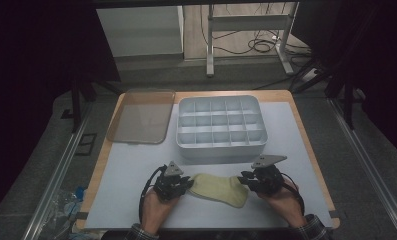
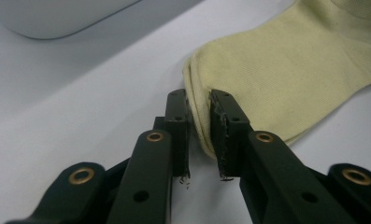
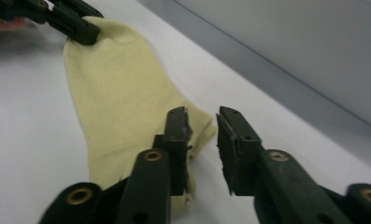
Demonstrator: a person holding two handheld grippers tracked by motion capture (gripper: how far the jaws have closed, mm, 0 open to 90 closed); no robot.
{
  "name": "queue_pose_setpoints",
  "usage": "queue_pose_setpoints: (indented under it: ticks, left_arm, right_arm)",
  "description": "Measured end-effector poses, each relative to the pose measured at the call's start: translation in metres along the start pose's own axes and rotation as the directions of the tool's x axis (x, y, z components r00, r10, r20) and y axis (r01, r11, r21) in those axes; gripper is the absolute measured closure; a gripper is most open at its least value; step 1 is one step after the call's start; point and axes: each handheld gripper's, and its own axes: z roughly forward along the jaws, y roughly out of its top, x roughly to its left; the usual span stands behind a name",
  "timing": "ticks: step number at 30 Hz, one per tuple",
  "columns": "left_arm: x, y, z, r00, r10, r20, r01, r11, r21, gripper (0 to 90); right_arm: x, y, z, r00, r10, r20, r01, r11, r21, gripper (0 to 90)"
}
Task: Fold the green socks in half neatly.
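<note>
From above, a pale yellow sock (image 1: 219, 189) lies flat on the white table mat (image 1: 136, 170) in the lower middle of the frame, between the left gripper (image 1: 182, 184) and the right gripper (image 1: 246, 181). Just behind it stands a white plastic tray (image 1: 219, 146) split into square cells, with a clear flat lid (image 1: 140, 116) in the upper left beside it.

In the left gripper view, the sock (image 2: 286, 70) is soft ribbed knit and fills the upper right. Its folded edge runs down between the black jaws of the left gripper (image 2: 199, 112), which stand narrowly apart; the right pad touches the cloth, the left sits just beside it.

In the right gripper view, the sock (image 3: 122, 102) stretches from the upper left to the lower middle. The right gripper (image 3: 203, 122) has its jaws apart: the left jaw rests over the sock's corner, the right one over bare mat. The left gripper (image 3: 82, 32) pinches the far end.
</note>
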Motion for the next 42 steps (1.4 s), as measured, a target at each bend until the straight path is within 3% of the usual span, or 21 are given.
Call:
queue_pose_setpoints:
  ticks: [10, 23, 26, 30, 42]
  left_arm:
    - [0.001, -0.001, 0.002, 1.0, -0.007, -0.007, 0.007, 1.0, -0.005, 73.1]
    - [0.004, -0.004, 0.002, 0.9994, -0.03, 0.015, 0.031, 0.9993, -0.021, 75.6]
    - [0.004, -0.004, 0.003, 0.999, -0.029, 0.033, 0.029, 0.9993, -0.021, 81.6]
    - [0.003, -0.003, 0.002, 0.9994, -0.022, 0.028, 0.022, 0.9996, -0.018, 83.3]
    - [0.001, 0.0, 0.0, 0.9996, -0.022, 0.02, 0.022, 0.9997, -0.013, 83.3]
  right_arm:
    - [0.008, 0.014, 0.013, 0.9993, -0.034, -0.017, 0.033, 0.999, -0.013, 87.3]
    - [0.017, 0.024, 0.04, 0.9956, -0.067, -0.065, 0.067, 0.998, -0.014, 89.2]
    - [0.019, 0.023, 0.046, 0.9949, -0.076, -0.067, 0.075, 0.997, -0.007, 89.1]
    - [0.022, 0.022, 0.054, 0.9939, -0.082, -0.075, 0.082, 0.997, 0.002, 89.1]
    - [0.025, 0.021, 0.072, 0.9937, -0.101, -0.048, 0.102, 0.995, 0.023, 89.3]
